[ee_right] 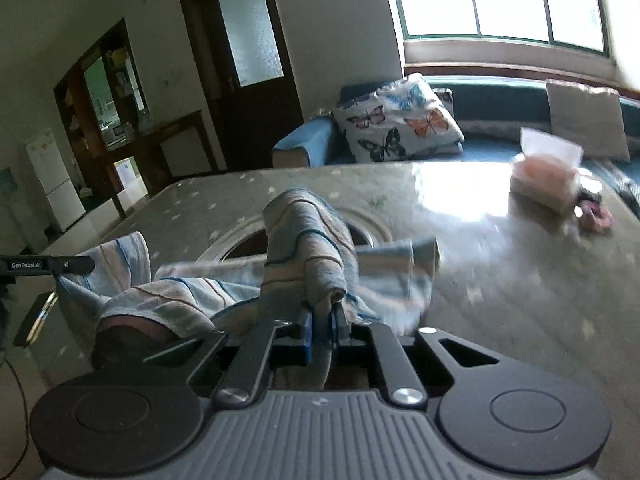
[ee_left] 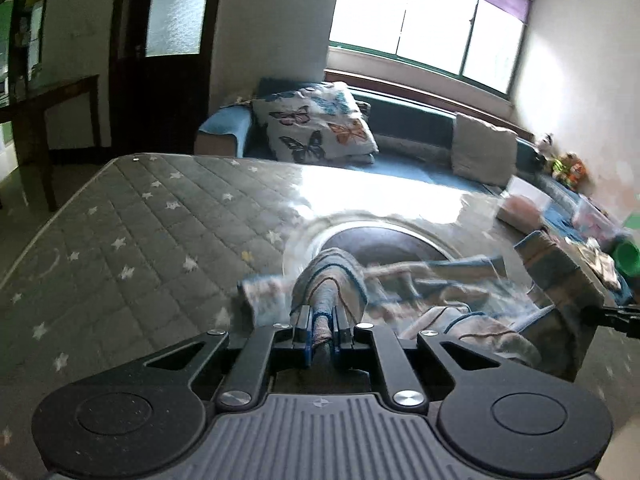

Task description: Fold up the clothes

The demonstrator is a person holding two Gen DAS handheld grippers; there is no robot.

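Note:
A striped garment [ee_left: 452, 300] in pale blue, beige and white lies bunched on a table under a grey star-patterned quilted cover [ee_left: 132, 232]. In the left wrist view my left gripper [ee_left: 322, 320] is shut on a fold of the striped garment, which rises in a hump just past the fingertips. The right wrist view shows my right gripper [ee_right: 320, 318] shut on another fold of the same garment [ee_right: 308, 240], lifted above the table. The cloth hangs stretched and blurred between the two grippers. The left gripper's black finger [ee_right: 52, 266] shows at the left edge of the right wrist view.
A round ring pattern [ee_left: 384, 236] on the tabletop lies under the cloth. A plastic bag with pink contents [ee_right: 548, 176] and a pink scrunchie [ee_right: 596, 216] sit at the table's far right. Behind are a blue sofa with a butterfly pillow [ee_right: 396, 120], a dark door and a window.

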